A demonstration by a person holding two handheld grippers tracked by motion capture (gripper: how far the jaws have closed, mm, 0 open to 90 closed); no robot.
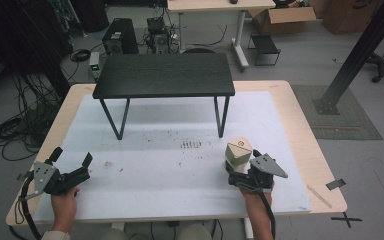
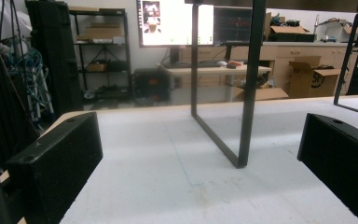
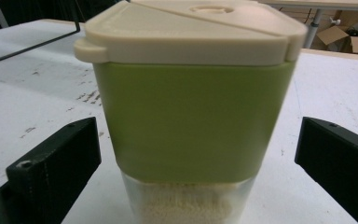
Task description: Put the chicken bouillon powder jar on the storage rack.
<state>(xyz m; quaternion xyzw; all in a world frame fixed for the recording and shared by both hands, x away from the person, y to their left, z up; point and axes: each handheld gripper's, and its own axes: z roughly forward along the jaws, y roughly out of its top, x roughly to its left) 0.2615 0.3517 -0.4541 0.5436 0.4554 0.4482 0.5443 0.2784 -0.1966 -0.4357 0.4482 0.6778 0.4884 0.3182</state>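
A container [image 1: 238, 150] with a cream three-cornered lid, a green band and a clear base of pale grains stands upright on the white mat [image 1: 180, 175], right of centre. My right gripper [image 1: 241, 162] is open just behind it. In the right gripper view the container [image 3: 191, 116] stands close between the two wide-apart jaws, and neither jaw touches it. My left gripper [image 1: 71, 158] rests open near the mat's front left corner with nothing between its fingers. From the left gripper view [image 2: 200, 154] I look across bare mat at a leg of the small black table [image 2: 247, 93].
A small black table [image 1: 165, 75] on thin metal legs stands at the back of the mat. Dark marks [image 1: 190, 145] dot the mat in front of it. Cables [image 1: 15, 130] lie on the floor at the left. A black post [image 1: 355, 55] rises at the right.
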